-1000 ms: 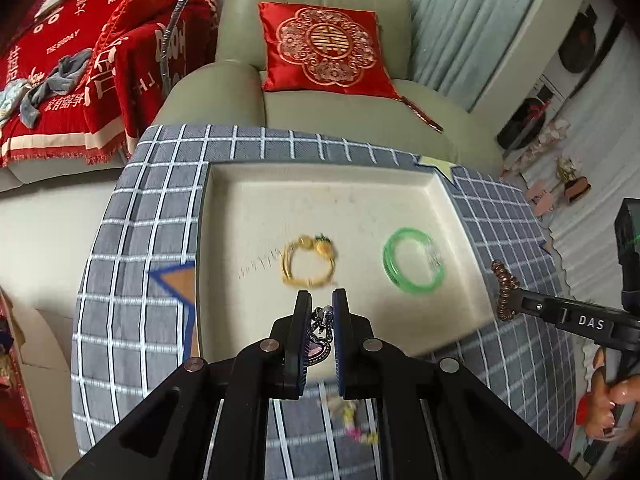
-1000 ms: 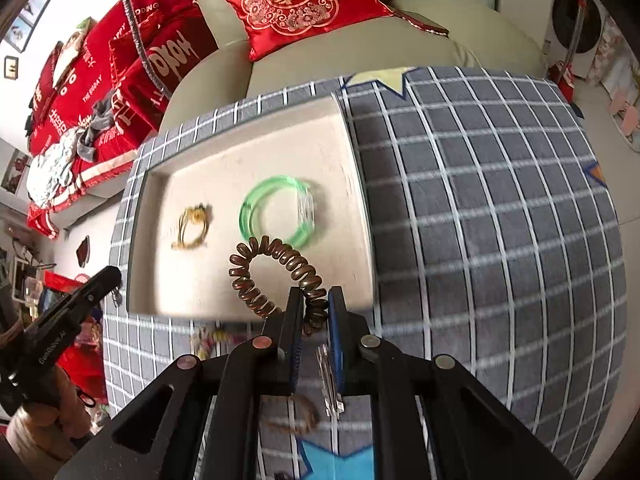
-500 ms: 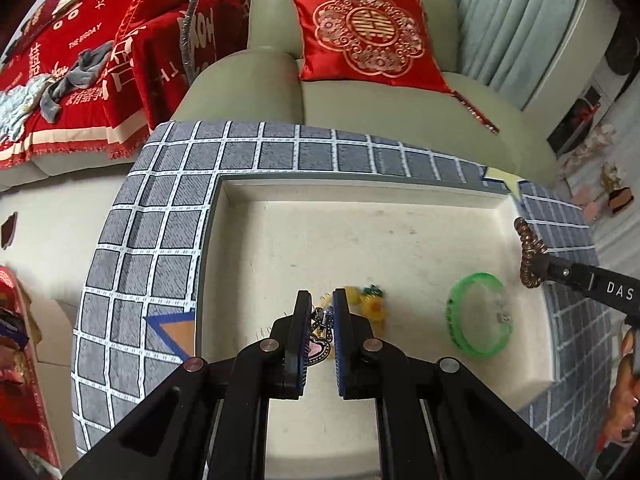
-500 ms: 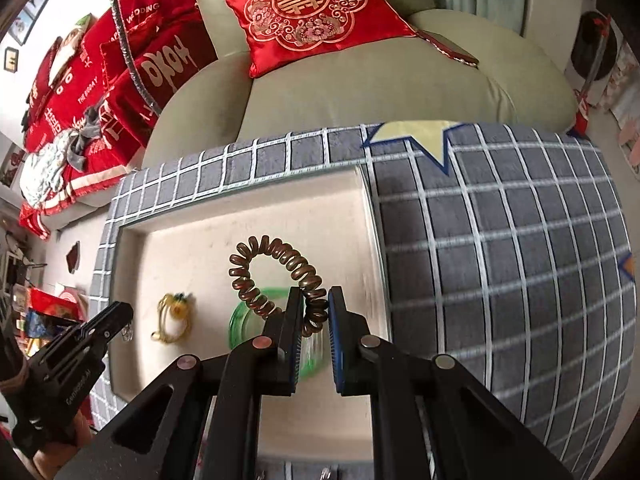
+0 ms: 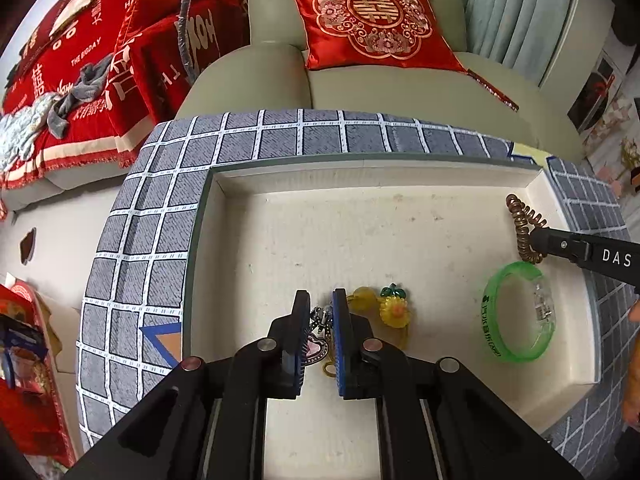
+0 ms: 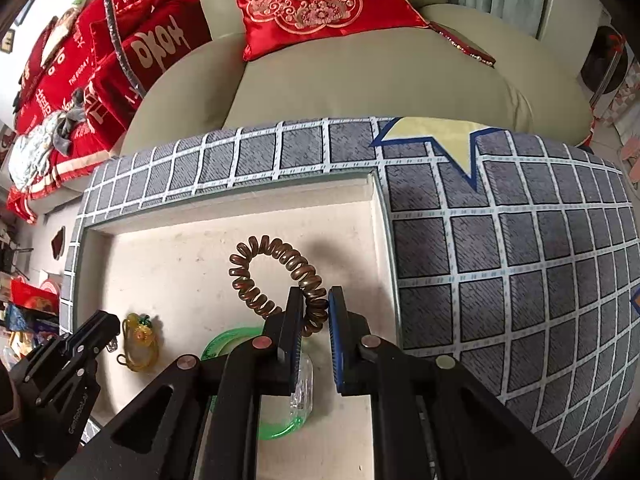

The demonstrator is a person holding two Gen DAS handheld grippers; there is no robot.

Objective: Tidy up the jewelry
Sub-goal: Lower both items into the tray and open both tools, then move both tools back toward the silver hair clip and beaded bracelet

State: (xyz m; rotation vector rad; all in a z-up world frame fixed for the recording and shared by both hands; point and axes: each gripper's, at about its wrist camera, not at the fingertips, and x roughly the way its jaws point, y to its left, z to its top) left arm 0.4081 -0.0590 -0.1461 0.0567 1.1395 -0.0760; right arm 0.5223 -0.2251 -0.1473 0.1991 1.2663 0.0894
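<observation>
sofa [image 5: 360, 92], pale green, fills the background, with a red embroidered cushion [image 5: 372, 24] propped on its seat and red printed throws [image 5: 100, 64] over the section at the left. in front stands the worktop [image 6: 520, 260], covered in grey cloth with a white grid and star-shaped patches. on it lies a shallow cream tray [image 5: 360, 184] with a raised rim, holding the jewelry.

left hand-held gripper [image 5: 321, 312], seen from its own camera, points steeply down over the near part of the tray; its jaws are nearly closed and pinch a small silver chain with a pink heart pendant [image 5: 316, 346], which hangs between the pads. whether the pendant touches the tray floor cannot be told. just to the right of that gripper lies a yellow cord bracelet with a sunflower charm [image 5: 394, 312], flat on the tray floor.

right hand-held gripper [image 6: 314, 304] is likewise almost closed, clamping one side of a brown spiral hair tie [image 6: 260, 276]; the loop stands up and forward of the pads, above the tray's right-hand end near the far corner. below and behind that gripper rests a translucent green bangle [image 5: 516, 312] with a clear section, flat on the tray, well apart from the yellow bracelet. in the left view the hair tie hangs just above the bangle's far edge.
</observation>
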